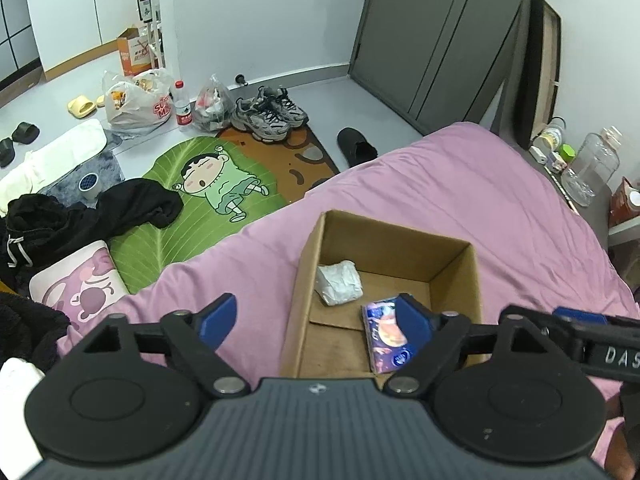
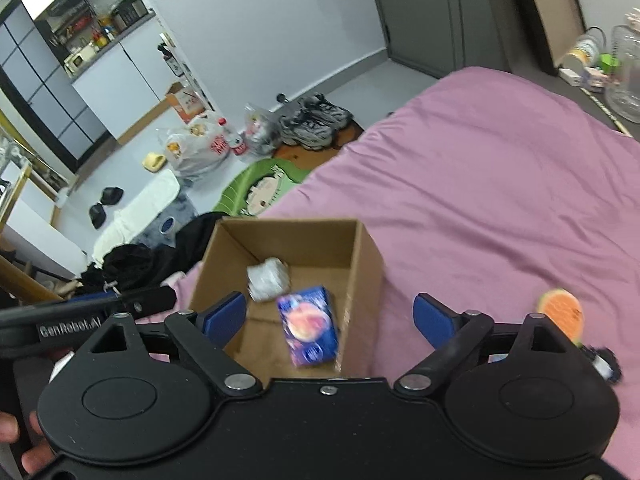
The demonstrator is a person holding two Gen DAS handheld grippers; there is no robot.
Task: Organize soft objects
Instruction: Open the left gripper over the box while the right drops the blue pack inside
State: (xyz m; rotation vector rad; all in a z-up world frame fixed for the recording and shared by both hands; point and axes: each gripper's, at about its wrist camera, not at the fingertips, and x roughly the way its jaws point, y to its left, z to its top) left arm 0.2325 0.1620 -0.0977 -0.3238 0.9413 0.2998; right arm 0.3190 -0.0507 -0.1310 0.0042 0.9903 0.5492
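An open cardboard box (image 1: 456,276) (image 2: 366,256) sits on the pink bedsheet (image 1: 480,184) (image 2: 500,184). Inside it lie a white crumpled tissue pack (image 1: 339,282) (image 2: 267,278) and a blue-purple tissue pack (image 1: 385,336) (image 2: 309,330). My left gripper (image 1: 316,320) is open and empty, its right finger over the box beside the blue pack. My right gripper (image 2: 334,316) is open and empty above the box's near edge. An orange slice-shaped soft toy (image 2: 560,314) lies on the sheet to the right of the box.
Beside the bed, the floor holds a green cartoon mat (image 1: 192,200), black clothes (image 1: 80,216), a pink cushion (image 1: 80,284), sneakers (image 1: 268,114), plastic bags (image 1: 132,100) and slippers. A nightstand with jars (image 1: 588,164) stands at the far right.
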